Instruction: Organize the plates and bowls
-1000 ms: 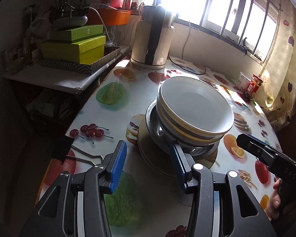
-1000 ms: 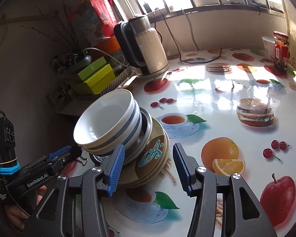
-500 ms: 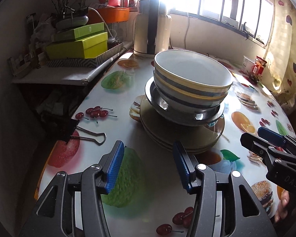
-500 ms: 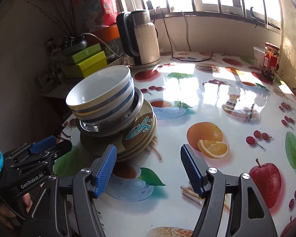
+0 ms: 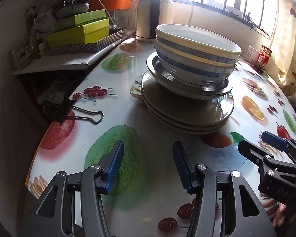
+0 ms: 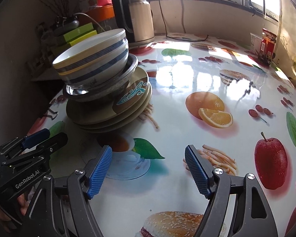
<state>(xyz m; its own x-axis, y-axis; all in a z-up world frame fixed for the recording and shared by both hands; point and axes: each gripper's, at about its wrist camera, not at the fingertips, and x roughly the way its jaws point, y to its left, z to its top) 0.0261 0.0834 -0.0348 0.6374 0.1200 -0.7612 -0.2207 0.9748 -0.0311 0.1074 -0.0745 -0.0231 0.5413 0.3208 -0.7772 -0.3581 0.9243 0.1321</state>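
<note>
Two striped bowls [image 5: 195,59] sit nested in a steel dish [image 5: 187,86] on a pile of brown plates [image 5: 183,114]. The whole stack stands on the fruit-print table [image 5: 128,102]. My left gripper [image 5: 148,148] hangs low in front of the stack, open and clear of it. From the right wrist, the bowls [image 6: 92,63], the dish [image 6: 108,90] and the plates [image 6: 112,114] lie up and to the left. My right gripper [image 6: 148,152] is to the right of the stack. Its jaws are opening with only tabletop between them.
A black binder clip [image 5: 82,114] lies at the table's left edge, beside a low shelf with green boxes [image 5: 79,31]. A kettle [image 6: 136,15] stands behind the stack, and a red-labelled jar [image 6: 267,41] at the far right. A cable runs along the back.
Both grippers have drawn back and sunk away from the stack, whose plate rims were at their fingers a second ago. The right jaws have spread wider. The stack stays put.
</note>
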